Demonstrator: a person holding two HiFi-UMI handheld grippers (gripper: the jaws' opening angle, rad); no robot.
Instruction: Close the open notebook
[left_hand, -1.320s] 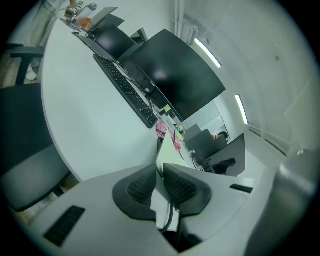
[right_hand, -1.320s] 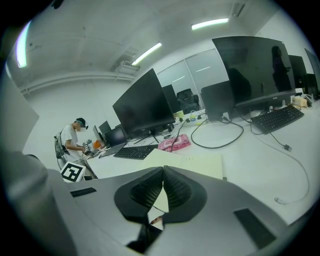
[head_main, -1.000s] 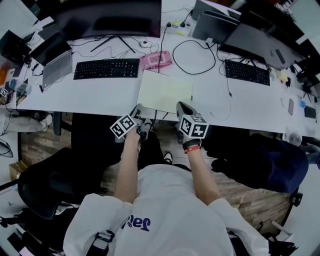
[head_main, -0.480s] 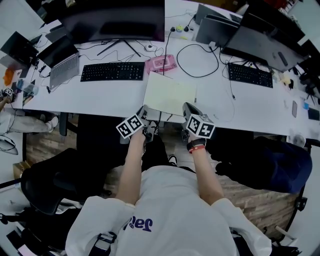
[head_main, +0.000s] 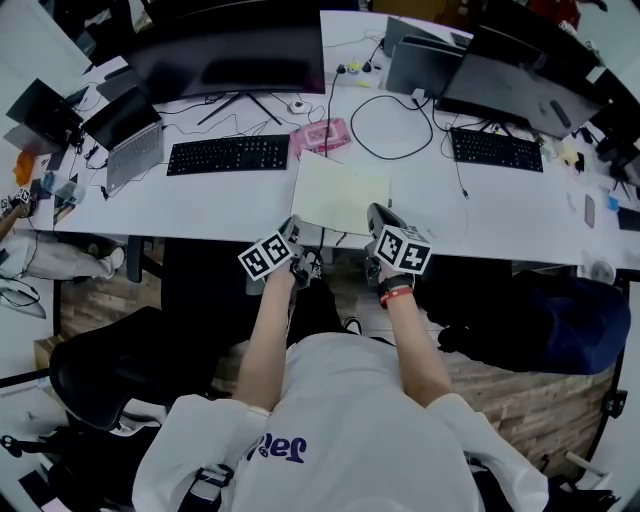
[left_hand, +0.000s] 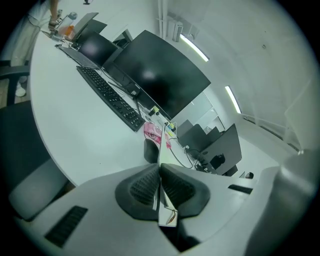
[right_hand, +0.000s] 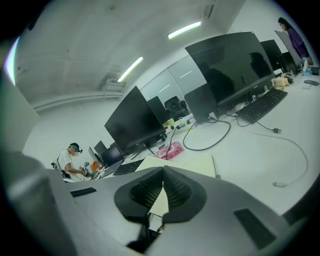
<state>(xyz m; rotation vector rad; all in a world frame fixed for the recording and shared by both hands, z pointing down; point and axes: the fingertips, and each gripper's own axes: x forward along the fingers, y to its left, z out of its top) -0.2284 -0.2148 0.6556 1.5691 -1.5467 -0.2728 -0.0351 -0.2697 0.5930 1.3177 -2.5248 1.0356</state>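
The notebook (head_main: 340, 190) lies open on the white desk (head_main: 200, 205), a pale yellow page facing up. At its near edge are both grippers. My left gripper (head_main: 293, 226) is at the near left corner. In the left gripper view its pads are shut on a thin sheet (left_hand: 161, 150) of the notebook, seen edge-on. My right gripper (head_main: 375, 214) is at the near right corner. The right gripper view shows the gripper (right_hand: 163, 172) shut, with a pale sheet between its pads and the rest of the notebook (right_hand: 192, 165) beyond.
Behind the notebook sit a pink case (head_main: 320, 134), a black keyboard (head_main: 228, 154) and a wide monitor (head_main: 235, 55). A laptop (head_main: 130, 140) stands at the left. A looped cable (head_main: 390, 115) and a second keyboard (head_main: 496, 148) are at the right. An office chair (head_main: 110, 370) is behind me.
Both grippers have risen a little and rolled slightly while staying at the notebook's near edge. The head view has shifted a bit.
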